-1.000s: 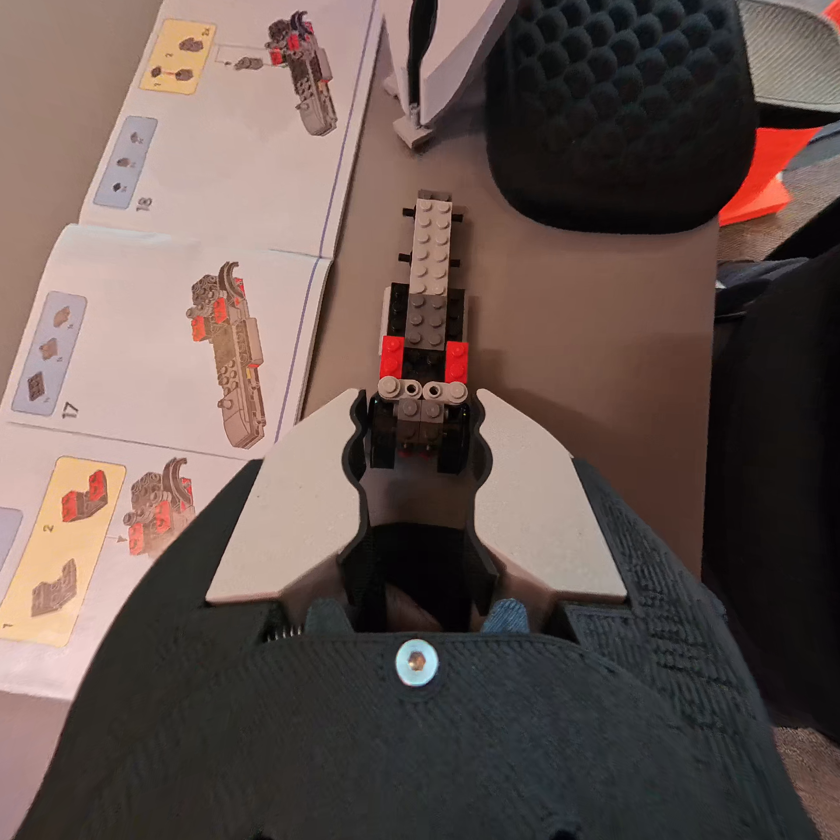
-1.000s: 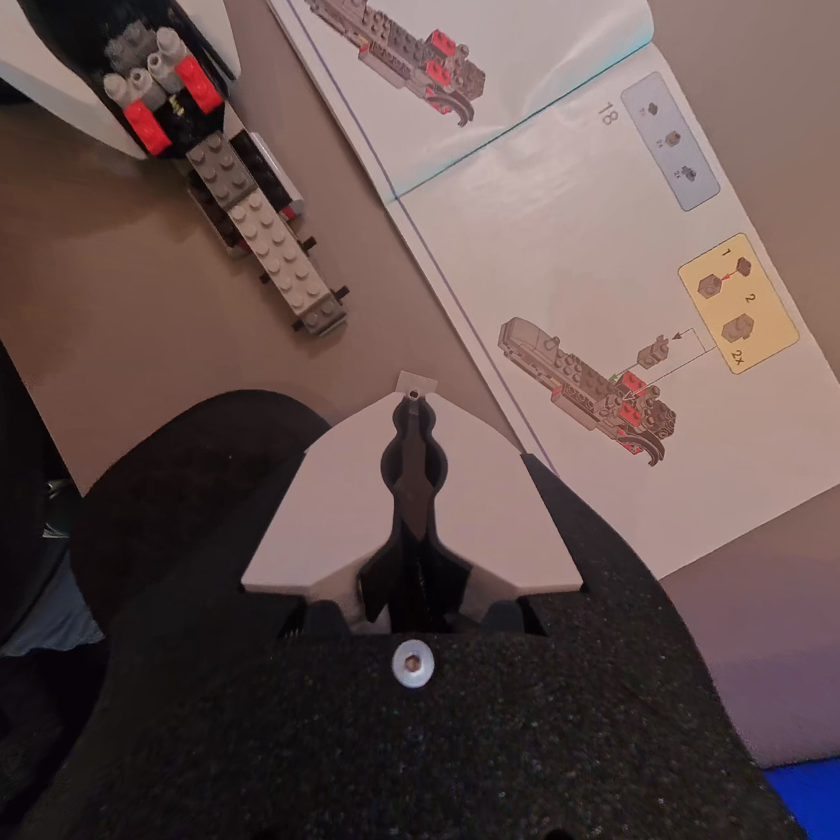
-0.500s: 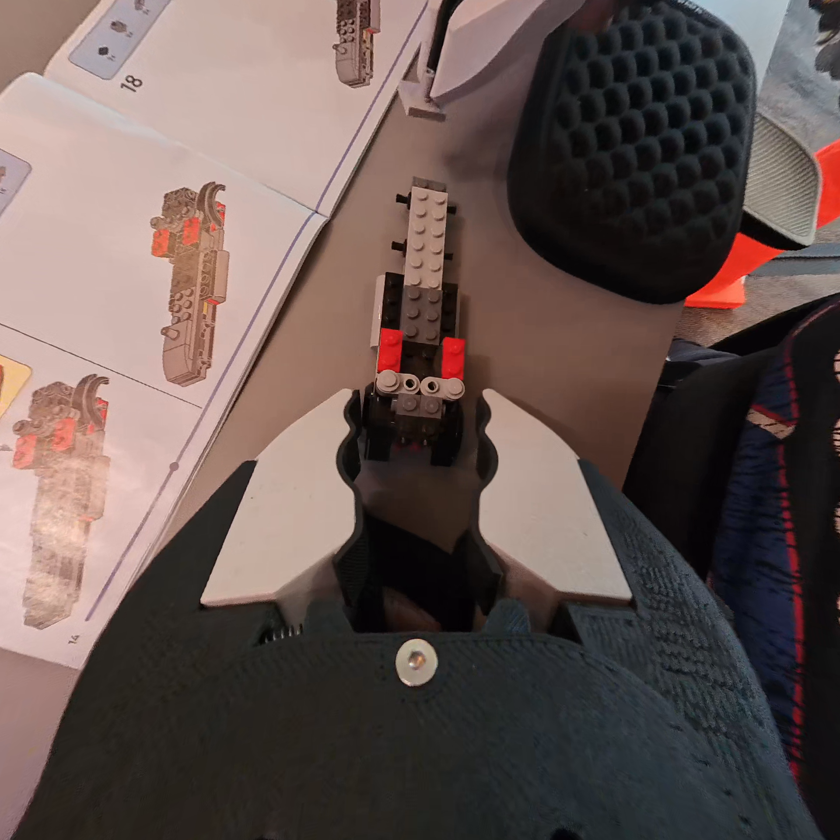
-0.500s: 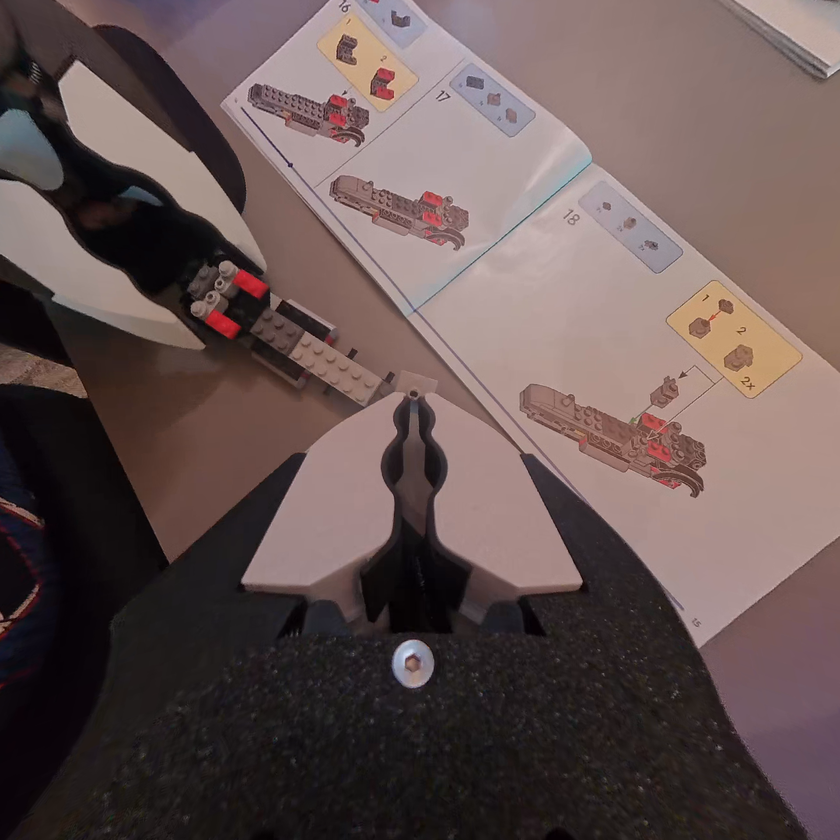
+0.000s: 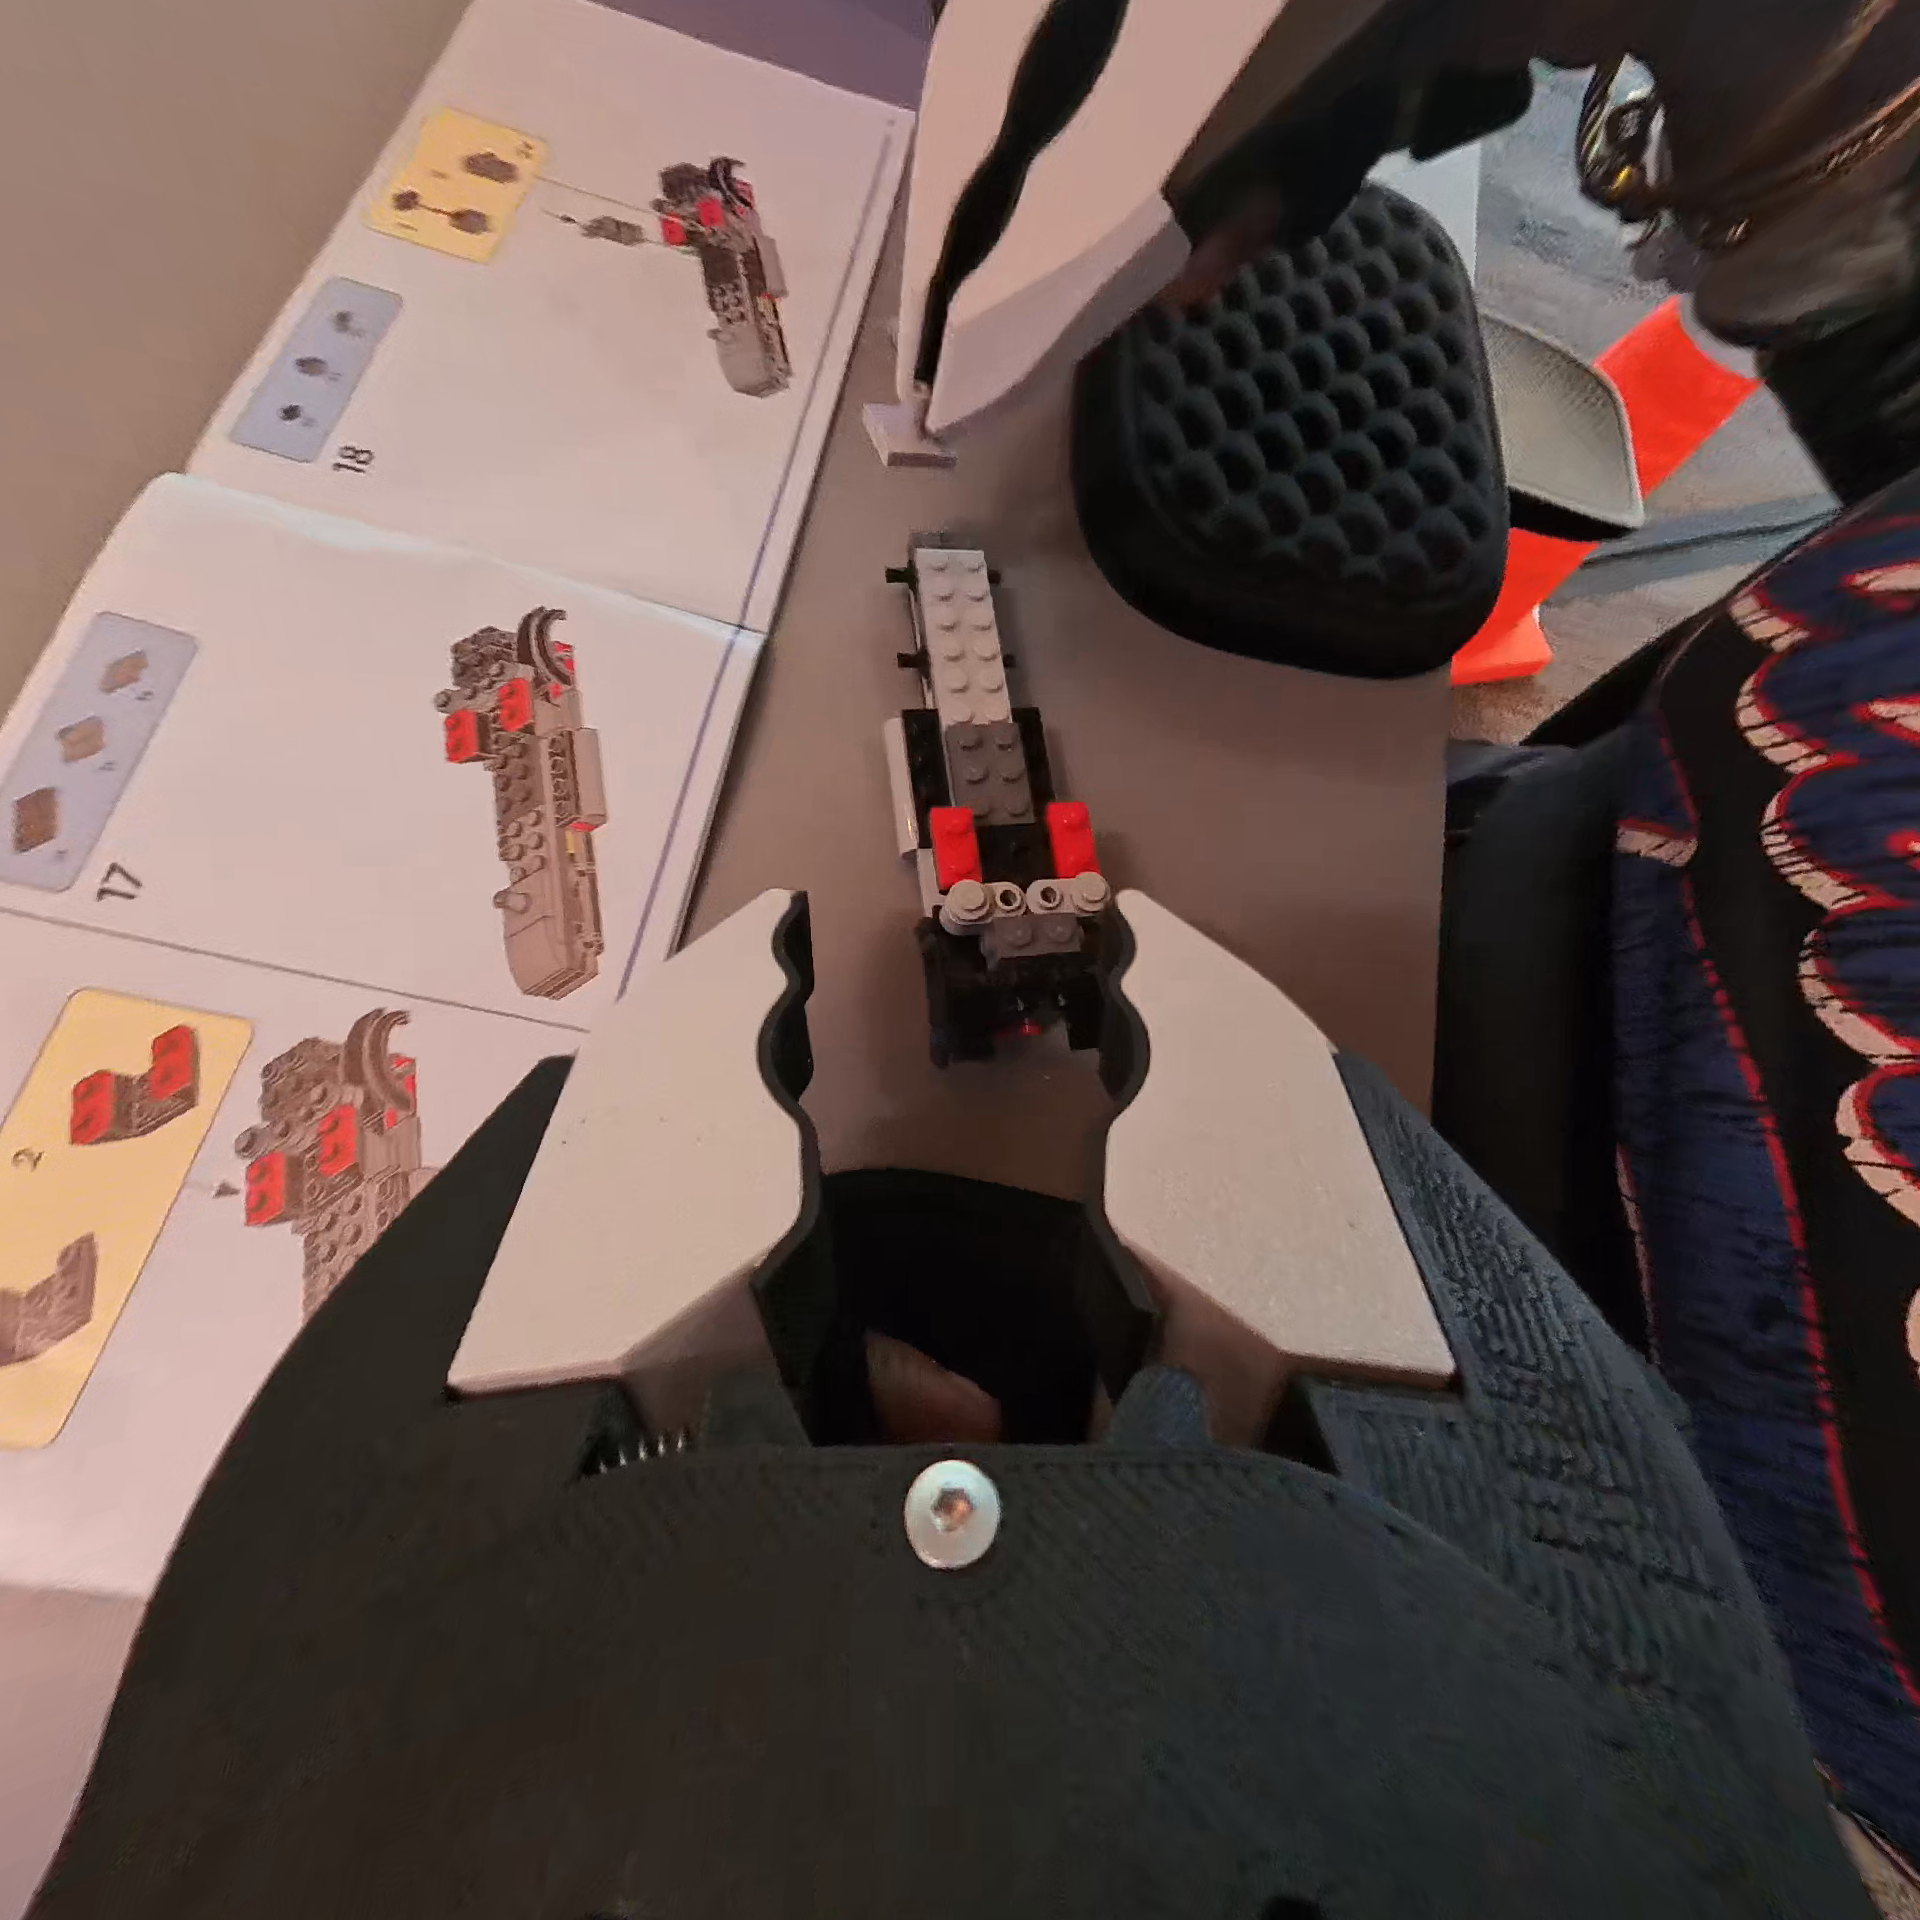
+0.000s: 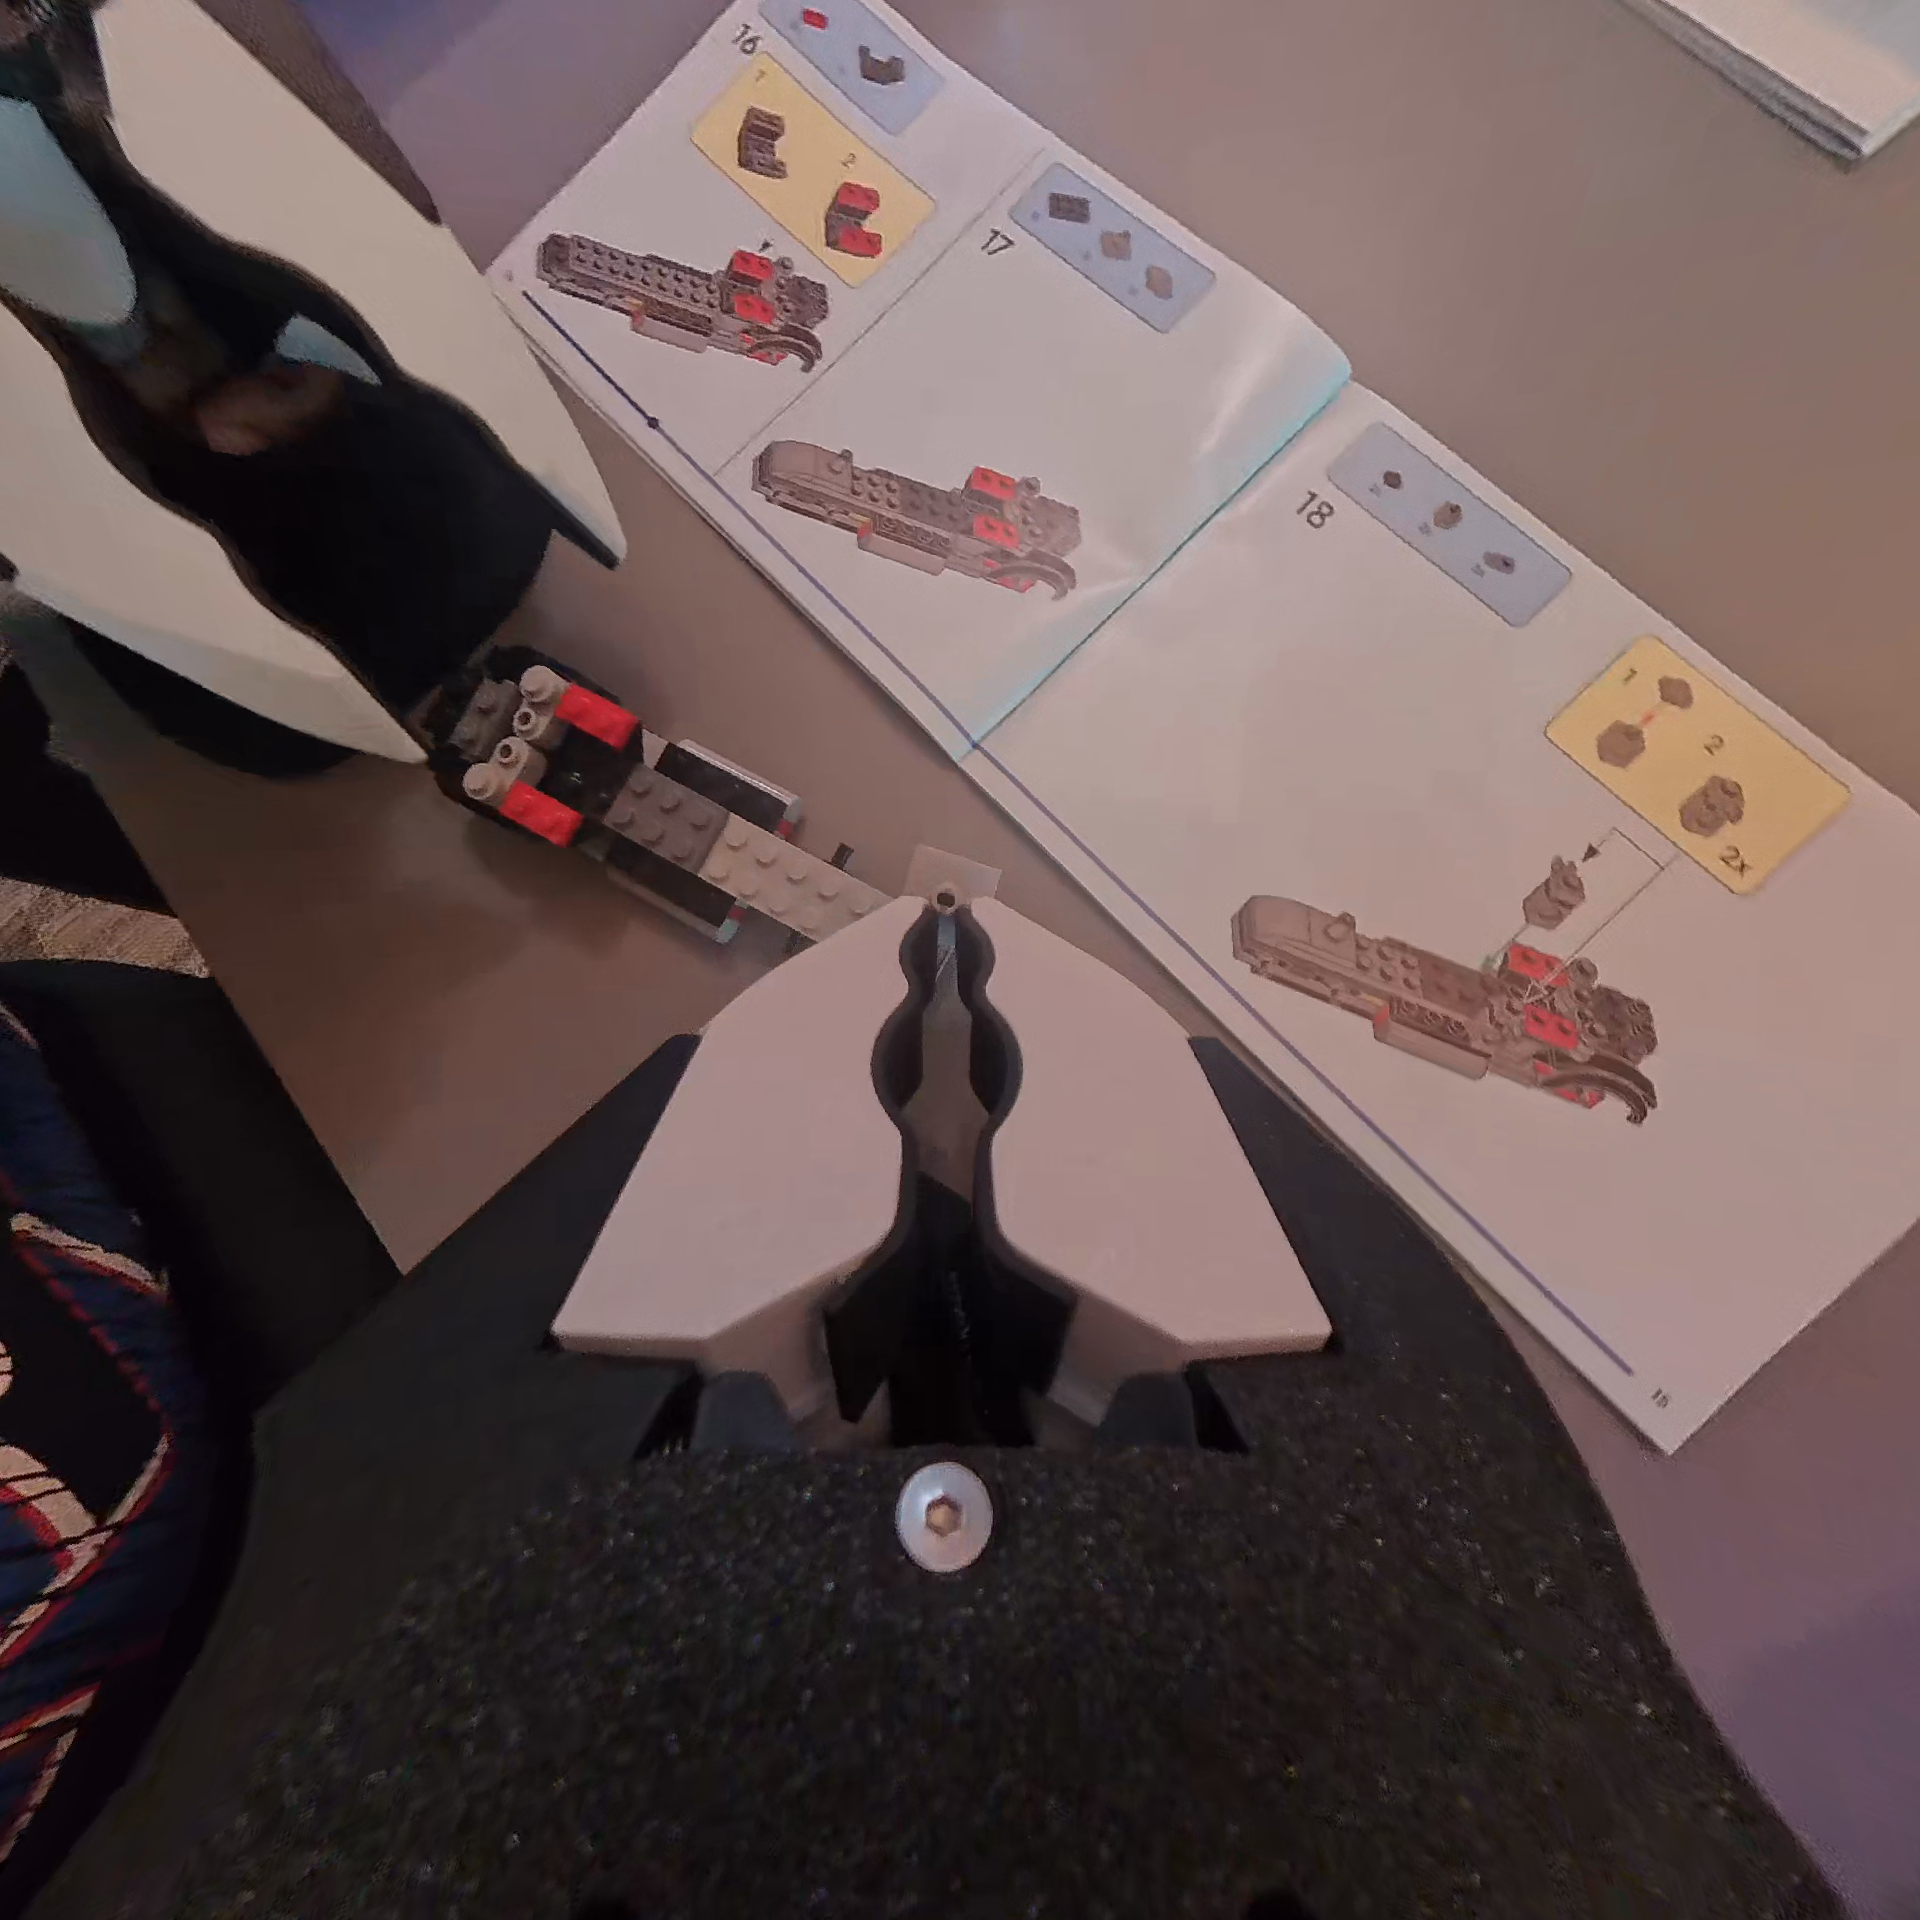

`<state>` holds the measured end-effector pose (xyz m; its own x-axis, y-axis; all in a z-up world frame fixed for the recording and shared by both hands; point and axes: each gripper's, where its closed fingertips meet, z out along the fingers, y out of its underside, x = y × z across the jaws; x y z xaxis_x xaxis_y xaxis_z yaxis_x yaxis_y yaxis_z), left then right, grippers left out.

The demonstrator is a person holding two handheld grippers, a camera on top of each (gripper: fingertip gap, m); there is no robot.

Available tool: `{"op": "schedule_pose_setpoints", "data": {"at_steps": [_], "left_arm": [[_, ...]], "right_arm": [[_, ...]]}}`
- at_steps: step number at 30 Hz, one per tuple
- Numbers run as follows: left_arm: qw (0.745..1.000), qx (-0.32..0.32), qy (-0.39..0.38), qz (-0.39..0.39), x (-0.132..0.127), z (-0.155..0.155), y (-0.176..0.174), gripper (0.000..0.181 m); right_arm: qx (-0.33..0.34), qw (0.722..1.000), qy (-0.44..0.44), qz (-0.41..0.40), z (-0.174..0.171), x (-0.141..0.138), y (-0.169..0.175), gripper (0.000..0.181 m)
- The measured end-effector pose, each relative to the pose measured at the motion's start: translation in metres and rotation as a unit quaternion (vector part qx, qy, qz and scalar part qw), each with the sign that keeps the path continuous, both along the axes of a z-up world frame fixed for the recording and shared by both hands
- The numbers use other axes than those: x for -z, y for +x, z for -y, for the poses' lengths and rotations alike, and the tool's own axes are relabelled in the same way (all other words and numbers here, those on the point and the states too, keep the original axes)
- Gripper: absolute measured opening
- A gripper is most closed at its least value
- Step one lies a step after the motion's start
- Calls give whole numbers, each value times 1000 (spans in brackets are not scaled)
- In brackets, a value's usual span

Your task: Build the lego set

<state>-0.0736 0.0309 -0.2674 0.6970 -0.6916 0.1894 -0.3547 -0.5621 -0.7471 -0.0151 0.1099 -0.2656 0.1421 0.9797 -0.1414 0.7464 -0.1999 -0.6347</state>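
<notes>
The long Lego model, grey, black and red, lies on the brown table; it also shows in the right wrist view. My left gripper is open, and the model's near end lies between its fingertips, close to the right finger. My right gripper is shut on a small pale flat plate, just off the model's far end. In the left wrist view the right gripper hangs over the table with the plate at its tip. The left gripper also shows in the right wrist view.
The open instruction booklet lies left of the model; it also shows in the right wrist view. A black dimpled cushion stands past the table's right edge. A person's patterned clothing is at the right. A paper stack lies far off.
My left gripper has opened wider and let go of the model's near end. My right gripper, still shut on the small plate, has turned and drawn back from the model.
</notes>
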Motion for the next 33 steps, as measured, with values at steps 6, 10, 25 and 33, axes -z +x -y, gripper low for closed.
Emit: {"op": "schedule_pose_setpoints", "data": {"at_steps": [6,10,25,33], "left_arm": [[1000,30,0,4,9,4,7,53],[999,40,-2,-7,14,6,10,53],[998,50,-22,8,18,9,12,48],[999,50,-19,2,19,9,12,48]], "right_arm": [[41,999,-10,29,0,4,13,0],[47,998,-31,35,8,5,14,0],[-222,966,97,86,-13,26,-5,13],[-253,955,113,106,-12,35,-9,5]]}}
